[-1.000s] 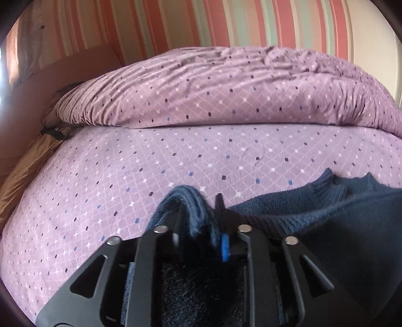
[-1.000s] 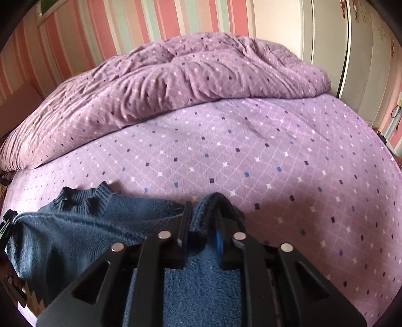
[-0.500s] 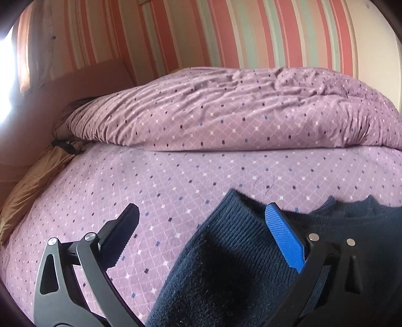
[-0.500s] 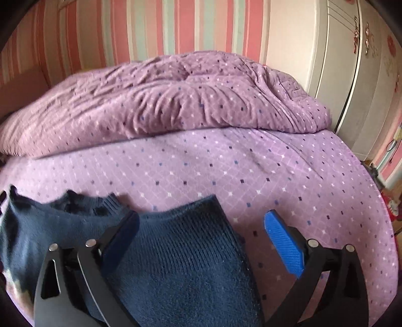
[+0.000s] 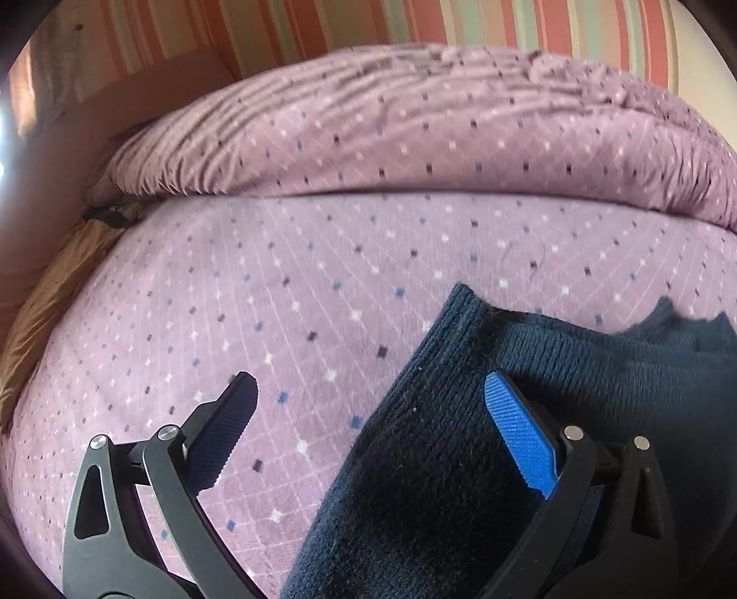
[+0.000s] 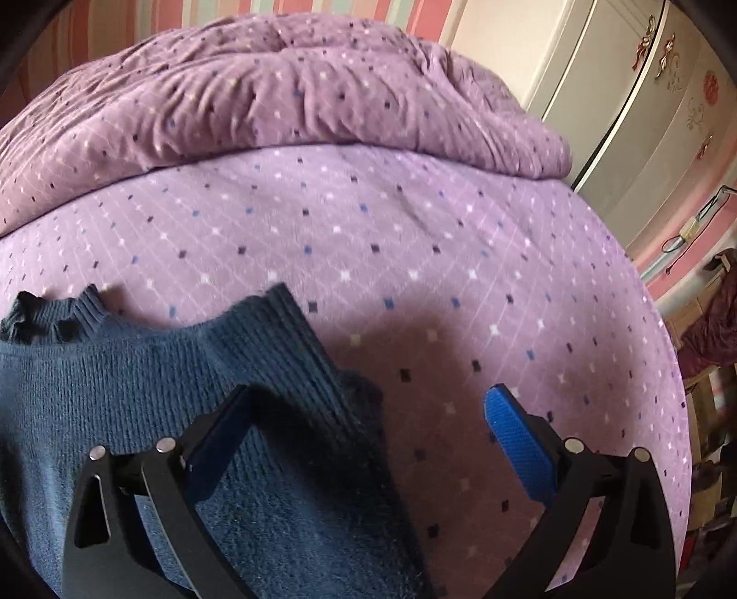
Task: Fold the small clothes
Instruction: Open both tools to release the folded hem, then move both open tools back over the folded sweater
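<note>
Lilac cotton with a fine white lattice and small dark, blue and white squares covers the bed sheet [image 5: 322,285], the surface that carries everything here. At its far edge lies a crumpled lilac duvet [image 5: 414,124] of the same print, bunched along the striped pink, cream and green wallpaper [image 5: 529,23]. At the sheet's left edge a tan-gold cloth [image 5: 41,313] hangs down.

In the left wrist view the left gripper [image 5: 368,396] has its jaws spread wide, having just been opening; its dark left finger hangs over bare sheet, and its blue-padded right finger [image 5: 520,433] stands over the dark navy knitted jumper [image 5: 437,460]. One ribbed cuff of a folded-in sleeve [image 5: 465,322] lies between the fingers, close by the blue pad; whether the pad touches it cannot be told. The jumper spreads flat toward the near right corner of that view, its frilled collar [image 5: 681,318] pointing at the duvet.

In the right wrist view the jumper [image 6: 115,391] fills the near left of the sheet, collar [image 6: 50,313] at the left. The right gripper [image 6: 368,405] also stands spread, freshly opened; the other folded sleeve [image 6: 295,359] lies between its fingers near the left one, unpinched. Its blue pad [image 6: 516,442] hangs over bare sheet. A cream wardrobe with red bow ornaments [image 6: 645,115] stands beyond the bed's right edge.
</note>
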`<state>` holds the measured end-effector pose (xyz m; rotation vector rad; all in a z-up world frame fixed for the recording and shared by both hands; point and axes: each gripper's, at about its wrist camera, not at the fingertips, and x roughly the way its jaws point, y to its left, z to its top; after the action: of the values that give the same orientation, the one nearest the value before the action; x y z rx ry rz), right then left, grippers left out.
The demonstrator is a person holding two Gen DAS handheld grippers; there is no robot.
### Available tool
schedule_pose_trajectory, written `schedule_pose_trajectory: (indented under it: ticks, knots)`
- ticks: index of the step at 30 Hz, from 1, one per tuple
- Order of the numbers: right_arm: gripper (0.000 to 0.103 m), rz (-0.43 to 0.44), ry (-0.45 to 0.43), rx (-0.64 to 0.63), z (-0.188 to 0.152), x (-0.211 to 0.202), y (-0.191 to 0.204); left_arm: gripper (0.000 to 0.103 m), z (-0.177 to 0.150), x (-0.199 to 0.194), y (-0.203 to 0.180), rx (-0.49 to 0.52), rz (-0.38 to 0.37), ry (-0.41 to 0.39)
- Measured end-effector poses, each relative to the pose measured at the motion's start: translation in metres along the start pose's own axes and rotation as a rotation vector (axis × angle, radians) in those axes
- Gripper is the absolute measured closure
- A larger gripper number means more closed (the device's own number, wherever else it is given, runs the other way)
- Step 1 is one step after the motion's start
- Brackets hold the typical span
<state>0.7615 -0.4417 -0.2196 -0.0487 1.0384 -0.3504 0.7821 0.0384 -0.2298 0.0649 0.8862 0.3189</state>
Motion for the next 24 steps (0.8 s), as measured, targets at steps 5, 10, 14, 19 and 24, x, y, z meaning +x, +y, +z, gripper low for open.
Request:
schedule_pose_trajectory:
  ticks: [5,10,14,19,24]
  knots:
    - [0.002,0.038,-0.016,0.023,-0.002,-0.003,-0.004,0.005,0.000,0.006,0.001,0.002,-0.071,0.022]
    - [0.002,0.143,-0.103,0.064,-0.012,-0.041,-0.022,0.005,-0.004,-0.026,0.019,-0.049,-0.121,-0.062]
    - [0.002,0.160,-0.149,0.021,-0.035,-0.076,-0.033,0.005,-0.026,-0.084,0.019,0.004,-0.094,-0.180]
    - [0.002,0.207,-0.148,-0.021,-0.085,-0.110,-0.050,0.005,-0.069,-0.144,0.002,0.042,-0.142,-0.256]
    - [0.002,0.249,-0.118,-0.029,-0.129,-0.121,-0.064,0.004,-0.120,-0.181,-0.028,-0.002,-0.228,-0.241]
